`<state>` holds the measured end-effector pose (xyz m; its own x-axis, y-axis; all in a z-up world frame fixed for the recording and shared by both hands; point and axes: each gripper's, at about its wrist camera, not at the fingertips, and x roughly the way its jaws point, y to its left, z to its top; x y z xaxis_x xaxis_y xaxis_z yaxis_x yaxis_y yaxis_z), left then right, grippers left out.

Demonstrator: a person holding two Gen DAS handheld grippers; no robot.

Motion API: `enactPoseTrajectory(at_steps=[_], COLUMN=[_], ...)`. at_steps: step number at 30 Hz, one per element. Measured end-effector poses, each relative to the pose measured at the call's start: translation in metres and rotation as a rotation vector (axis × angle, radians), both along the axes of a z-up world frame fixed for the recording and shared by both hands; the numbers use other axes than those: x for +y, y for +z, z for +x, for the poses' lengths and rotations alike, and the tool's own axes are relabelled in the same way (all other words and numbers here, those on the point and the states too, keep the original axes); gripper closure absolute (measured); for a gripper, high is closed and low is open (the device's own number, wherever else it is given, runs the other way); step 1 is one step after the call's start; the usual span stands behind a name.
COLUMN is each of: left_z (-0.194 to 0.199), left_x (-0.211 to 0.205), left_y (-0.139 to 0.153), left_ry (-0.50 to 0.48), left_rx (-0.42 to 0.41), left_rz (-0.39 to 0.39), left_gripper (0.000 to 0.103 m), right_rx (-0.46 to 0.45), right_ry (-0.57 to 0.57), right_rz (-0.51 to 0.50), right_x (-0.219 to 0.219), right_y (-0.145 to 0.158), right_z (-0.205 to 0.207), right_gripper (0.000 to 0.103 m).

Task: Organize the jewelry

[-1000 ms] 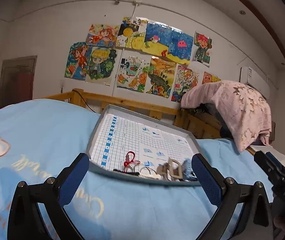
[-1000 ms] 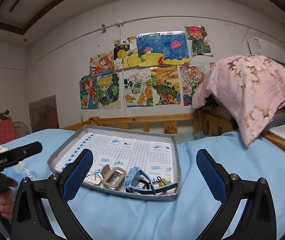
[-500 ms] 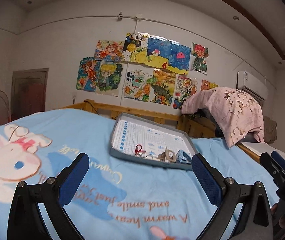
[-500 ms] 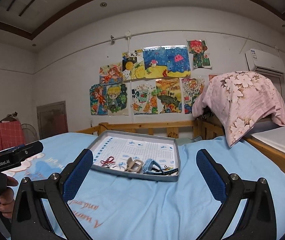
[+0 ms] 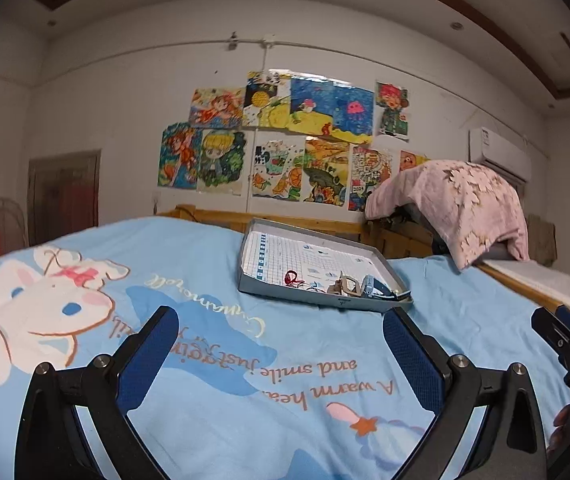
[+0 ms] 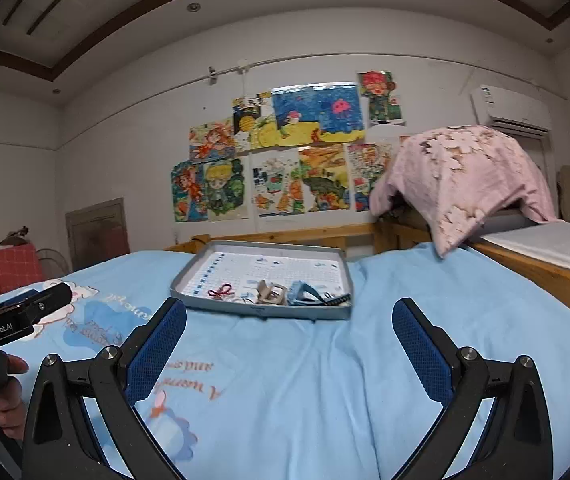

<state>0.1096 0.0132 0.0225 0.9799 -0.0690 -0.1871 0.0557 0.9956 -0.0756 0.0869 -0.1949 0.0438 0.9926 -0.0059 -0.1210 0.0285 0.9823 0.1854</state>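
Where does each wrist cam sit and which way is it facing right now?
Left wrist: on the left gripper, low over the blue bedsheet, facing the grey tray and poster wall; own open fingers frame the view, right gripper body at right edge.
Right wrist: on the right gripper, same heading, tray nearly centred; own open fingers, plus the left gripper's body and the hand holding it at left edge.
Shared: tray, bedsheet, wall drawings, pink blanket.
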Motion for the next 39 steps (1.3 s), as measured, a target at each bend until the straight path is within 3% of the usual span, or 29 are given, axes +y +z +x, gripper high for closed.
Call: enactPoseTrajectory(at_steps=[9, 39], left_z=[-0.003, 0.000], left_x=[-0.014, -0.005], left_y=[-0.012, -0.016], left_ry=[-0.060, -0.030], left_rx=[0.050, 0.057], left_rz=[0.057, 0.039], left_gripper=[0.000, 0.000], right_rx=[0.029, 0.039], right_ry=[-0.027, -0.005], right_rz=[-0.025, -0.049], right_x=[-0.007, 0.002], right_y=[-0.010, -0.007], right_z=[0.000, 0.002], right_gripper=[0.002, 0.002])
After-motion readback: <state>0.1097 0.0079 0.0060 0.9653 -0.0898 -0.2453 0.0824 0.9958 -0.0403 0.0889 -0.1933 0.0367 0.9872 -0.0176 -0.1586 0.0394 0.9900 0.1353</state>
